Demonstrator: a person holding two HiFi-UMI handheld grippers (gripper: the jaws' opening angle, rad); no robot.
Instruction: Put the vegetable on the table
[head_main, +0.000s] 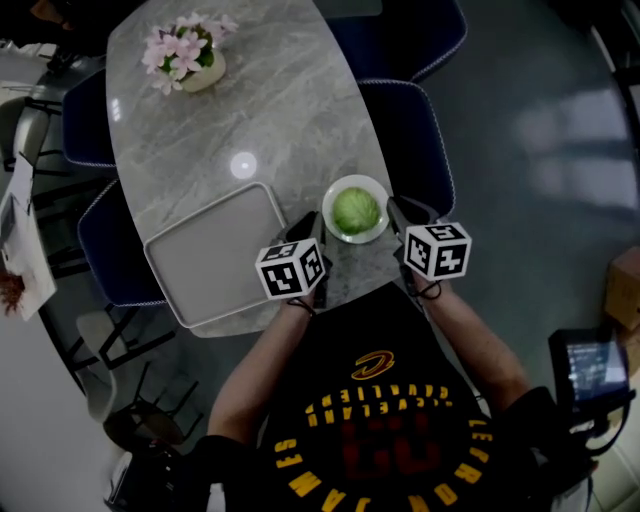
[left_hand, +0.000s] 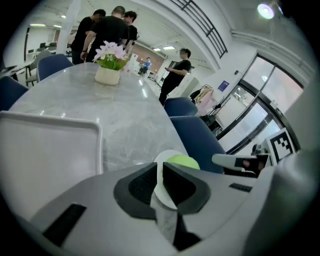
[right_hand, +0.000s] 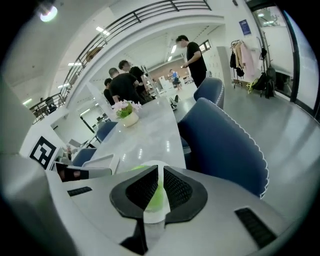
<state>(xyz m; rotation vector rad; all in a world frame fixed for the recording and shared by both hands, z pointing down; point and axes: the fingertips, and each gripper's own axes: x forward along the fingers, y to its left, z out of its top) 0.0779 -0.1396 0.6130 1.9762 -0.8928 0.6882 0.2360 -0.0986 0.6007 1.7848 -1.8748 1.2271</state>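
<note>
**A:** Marble counter, tray at the left, flowers at the far end. Where's the vegetable?

**B:** It's in the white bowl, at the counter's near right edge, just beside the tray. Left claw is clamped on the bowl's left rim, right claw on its right rim.

**A:** So which step?

**B:** Setting it down, I'd say. I can't tell whether the base rests on the counter. Next it needs settling flat, clear of the edge, then both claws easing off evenly.
</note>
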